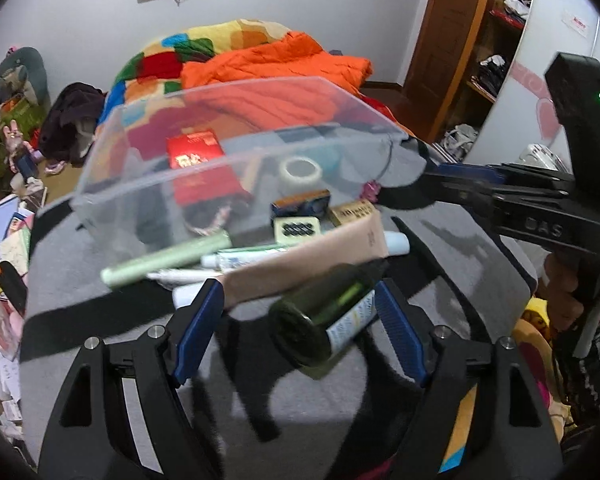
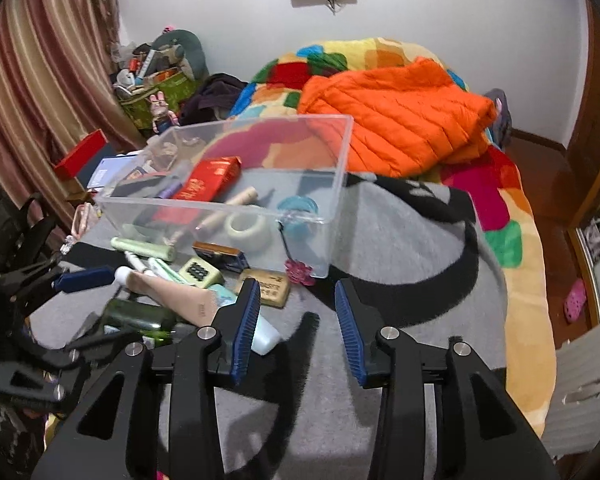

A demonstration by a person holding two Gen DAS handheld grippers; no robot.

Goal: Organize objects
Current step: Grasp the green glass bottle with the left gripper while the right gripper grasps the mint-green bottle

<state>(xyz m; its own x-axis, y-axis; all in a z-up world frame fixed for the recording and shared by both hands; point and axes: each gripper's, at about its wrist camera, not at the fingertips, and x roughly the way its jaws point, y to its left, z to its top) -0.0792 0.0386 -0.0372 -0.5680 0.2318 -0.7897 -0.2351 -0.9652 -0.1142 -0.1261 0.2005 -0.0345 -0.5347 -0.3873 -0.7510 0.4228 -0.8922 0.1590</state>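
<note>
The left gripper [image 1: 300, 312] is spread wide around a dark green bottle [image 1: 324, 316] that lies between its pads, not clamped. The right gripper [image 2: 296, 328] gapes empty near a clear plastic box [image 2: 236, 184] on the grey blanket [image 2: 400, 264] covering a bed, tubes and small boxes scattered beside it, an orange jacket [image 2: 396, 128] behind.

Bare grey blanket [image 2: 400, 264] is left open right of the clear plastic box [image 2: 332, 152]; its near side is blocked by a dark green glass bottle [image 1: 324, 316] and scattered tubes [image 2: 168, 276].
</note>
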